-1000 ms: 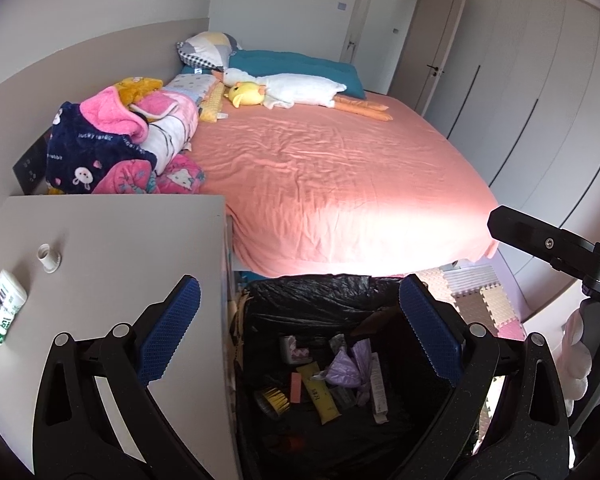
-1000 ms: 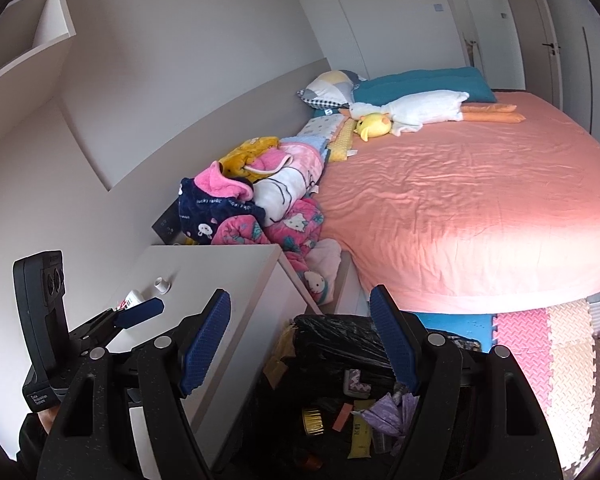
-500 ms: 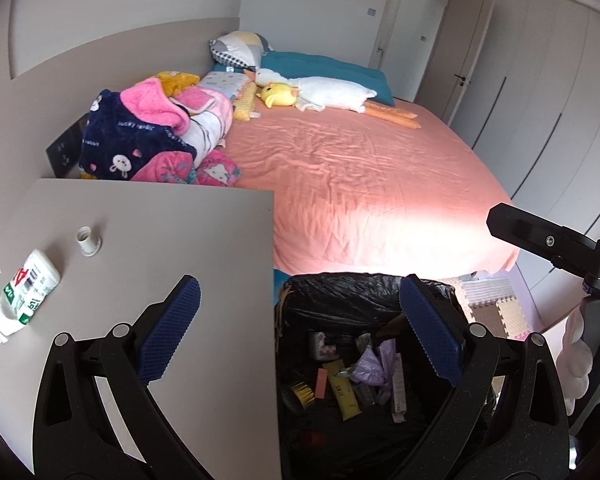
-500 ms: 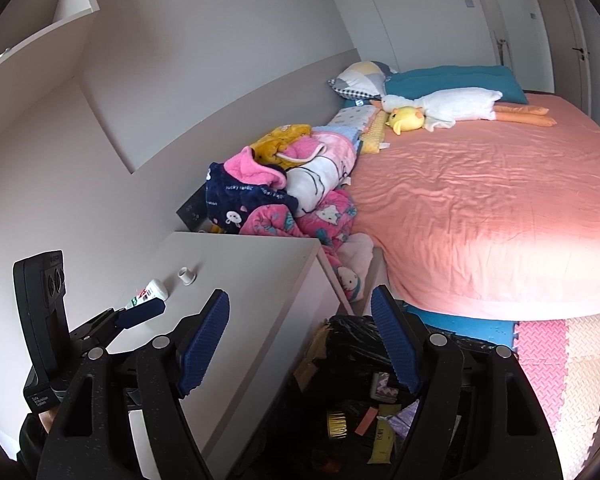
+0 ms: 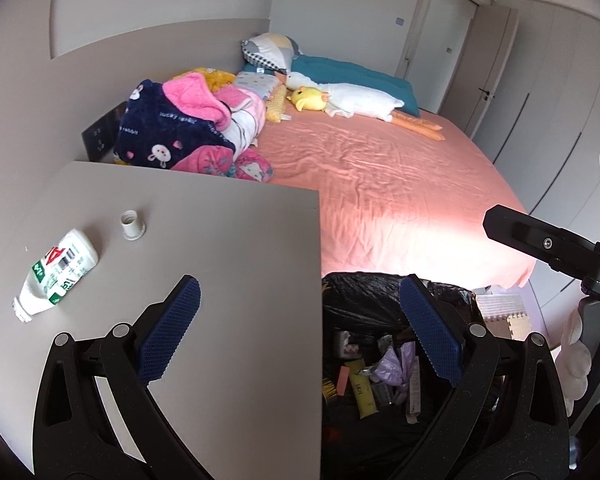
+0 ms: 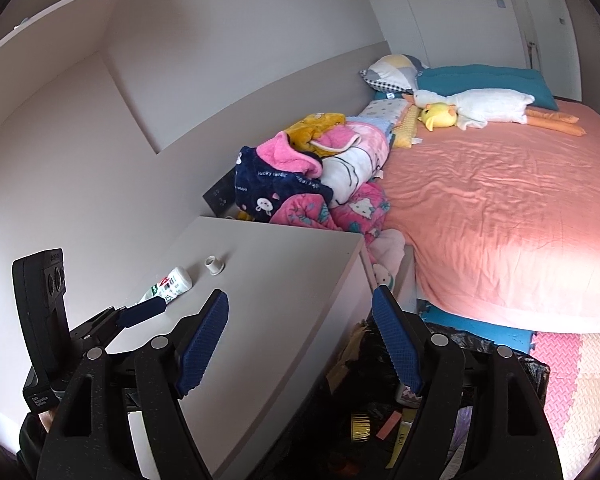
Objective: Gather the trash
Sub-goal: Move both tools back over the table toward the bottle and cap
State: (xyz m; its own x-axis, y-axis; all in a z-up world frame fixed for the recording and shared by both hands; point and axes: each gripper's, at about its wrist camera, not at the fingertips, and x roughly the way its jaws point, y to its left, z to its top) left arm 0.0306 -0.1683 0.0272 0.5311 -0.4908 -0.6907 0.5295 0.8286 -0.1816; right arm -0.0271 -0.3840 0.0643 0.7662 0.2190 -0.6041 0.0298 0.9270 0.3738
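The left gripper (image 5: pixel 300 332) is spread wide with nothing between its blue pads; it hangs over the right edge of the nightstand (image 5: pixel 228 248), one pad above the grey top, the other above the bin (image 5: pixel 380 304). The right gripper (image 6: pixel 300 340) is likewise wide open and empty, straddling the same edge.

In the left wrist view the bottle (image 5: pixel 56 276) lies on its side on the nightstand, at about 10 o'clock from the left gripper and well apart from it. Its long axis runs from 7 o'clock to 1 o'clock, the narrow neck toward 7, the flat base toward 1. Its cap (image 5: pixel 132 226) stands just beyond the base, close but not touching. In the right wrist view the bottle (image 6: pixel 170 284) sits near the wall, at 10 o'clock from the right gripper, with the left gripper's fingertip overlapping its neck end.

The grey top is bare from bottle to right edge. The bin, lined in black, stands against that edge at 5 o'clock and holds mixed litter. The bed (image 5: pixel 380 184) lies behind.
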